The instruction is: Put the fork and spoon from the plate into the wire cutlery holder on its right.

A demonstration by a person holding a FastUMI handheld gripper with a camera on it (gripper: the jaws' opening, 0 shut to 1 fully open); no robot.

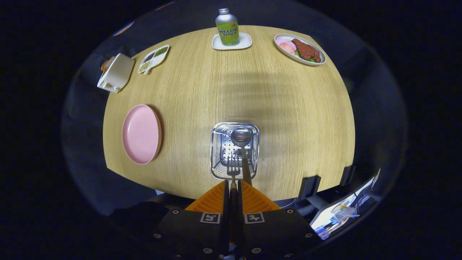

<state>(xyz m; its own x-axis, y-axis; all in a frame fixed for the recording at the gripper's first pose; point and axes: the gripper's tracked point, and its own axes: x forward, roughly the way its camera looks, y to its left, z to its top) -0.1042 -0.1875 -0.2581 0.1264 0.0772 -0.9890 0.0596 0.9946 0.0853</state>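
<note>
Tongs (233,186): closed on the fork handle, fingers pressed together either side of it, at 6 o'clock of the worktop.
Fork (233,169): gripped by the handle, prongs pointing ahead, over the near rim of the holder.
Spoon (242,142): in the holder, bowl toward 12 o'clock, handle slanting back toward the tongs, just beside the fork at its 3 o'clock.
Holder (218,151): wire basket with a perforated floor, just ahead of the fingers, on the worktop.
Plate (140,133): pink, bare, at 9 o'clock of the holder, well apart from it.
Worktop (288,119): round, light wood grain.
Far edge, 12 o'clock: soda bottle (227,27) upright on a small white tray (243,42).
1 o'clock: oval dish of food (299,50).
10 o'clock: divided snack dish (153,58); white box (116,73) just beside it, overhanging the edge.
</note>
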